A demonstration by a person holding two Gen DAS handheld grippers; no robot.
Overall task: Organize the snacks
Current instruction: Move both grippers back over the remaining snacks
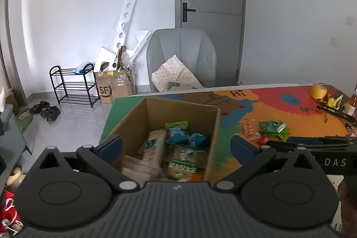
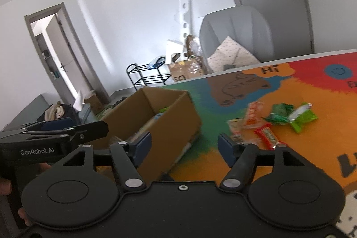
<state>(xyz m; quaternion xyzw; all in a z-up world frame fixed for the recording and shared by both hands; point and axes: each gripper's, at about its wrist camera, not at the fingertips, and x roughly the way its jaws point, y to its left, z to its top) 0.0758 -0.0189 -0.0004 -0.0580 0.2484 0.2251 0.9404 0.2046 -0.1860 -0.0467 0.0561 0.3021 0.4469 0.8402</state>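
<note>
The left gripper (image 1: 176, 144) stands with its jaws spread as wide as they go, gripping nothing. Between its blue pads (image 1: 111, 146) sits the open cardboard box (image 1: 178, 110), its near rim low between the fingers and its far wall beyond the tips. Inside the box, ahead of the jaws, lie several snack packets: a blue one (image 1: 185, 137), a pale beige one (image 1: 154, 148) to its left, and a green-printed one (image 1: 183, 162) nearest the gripper; they are blurred and I cannot read them.

The right gripper (image 2: 184, 147) has its jaws parted, roughly half spread, with nothing clamped. The corner of the box (image 2: 174, 117) lies just ahead of its left pad (image 2: 142, 144), and whether pad and cardboard touch I cannot tell. Beyond its right pad, on the colourful table mat (image 2: 290, 148), lies a loose scatter of snacks: a red bar (image 2: 270, 135) closest to the fingertip, an orange packet (image 2: 253, 114) behind it, and green packets (image 2: 294, 115) farther off to the right.

In the right wrist view the left gripper shows to the left of the right jaws, alongside the box's left wall. A hand (image 2: 26, 215) shows at the lower left edge.
</note>
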